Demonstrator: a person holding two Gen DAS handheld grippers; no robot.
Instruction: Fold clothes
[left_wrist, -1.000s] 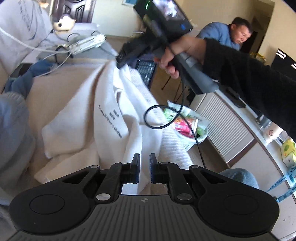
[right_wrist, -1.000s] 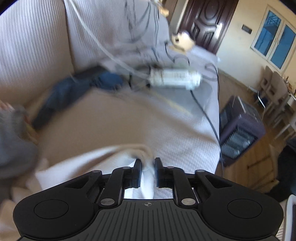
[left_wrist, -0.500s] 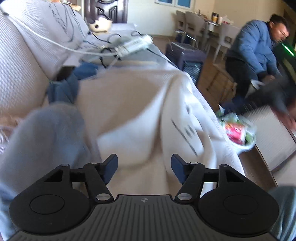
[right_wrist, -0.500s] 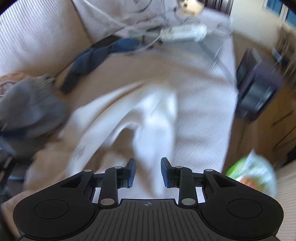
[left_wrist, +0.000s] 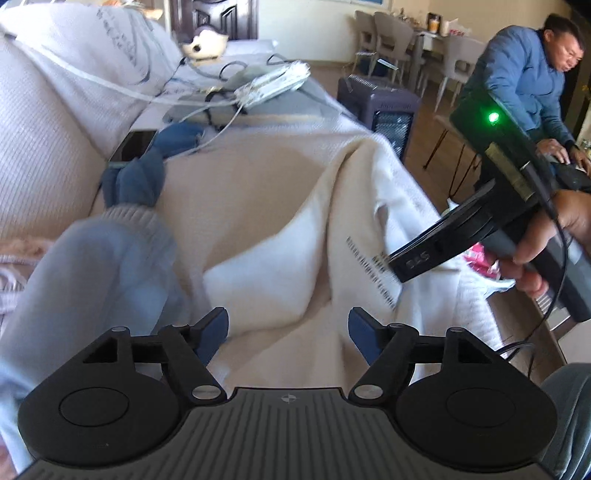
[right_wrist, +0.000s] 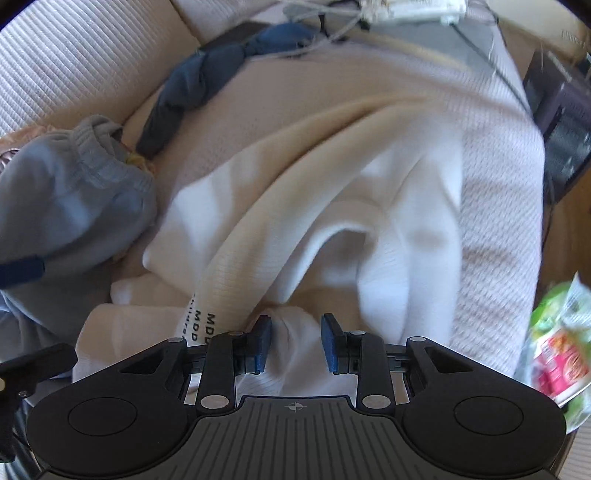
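White garment (right_wrist: 332, 206) lies crumpled on beige sofa seat (left_wrist: 236, 184), black lettering on one fold. Left tongs (left_wrist: 288, 332) spread wide, empty, poised over garment's near edge. Right tongs (right_wrist: 295, 343) parted, bunched white fabric between pads, not clamped. Right hand (left_wrist: 554, 243) grips tool handle, seen in left view. Light blue garment (right_wrist: 70, 192) heaped left of white one, touching it. Dark blue garment (right_wrist: 207, 70) twisted by sofa back. Power strip (left_wrist: 273, 81) with cables further along seat.
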